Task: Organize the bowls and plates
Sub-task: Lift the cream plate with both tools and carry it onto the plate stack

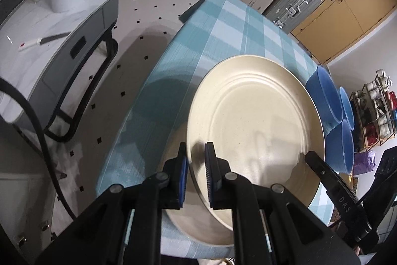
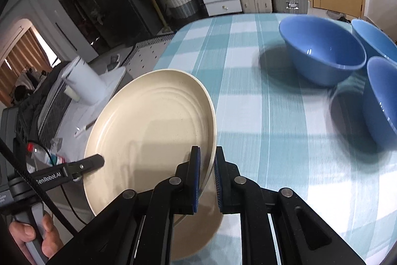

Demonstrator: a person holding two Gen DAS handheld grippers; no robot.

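Left tongs (image 1: pixel 196 175): clamped tight on the near-left rim of the large round cream ceramic plate (image 1: pixel 255 131), one pad above the rim and one below.
Right tongs (image 2: pixel 206 178): likewise closed hard on the opposite rim of the same plate, so both hands share the load.
Desk (image 2: pixel 248 96): covered in a teal-and-white checked cloth, with bare cloth ahead of the plate.
Plate position: carried clear of the cloth, tilted, partly overhanging the desk's left edge in the right wrist view; blur suggests it is in transit.
Bowls: three blue round plastic bowls (image 2: pixel 322 51) stand upright close together at the far right of the desk, well apart from the plate.
Key relation: the plate spans between the two tongs, rim to rim, and open cloth lies forward and to the right of it; the right hand is the nearer one to the bowls.
Judgement: the plate probably needs a level set-down on bare cloth, short of the bowls.
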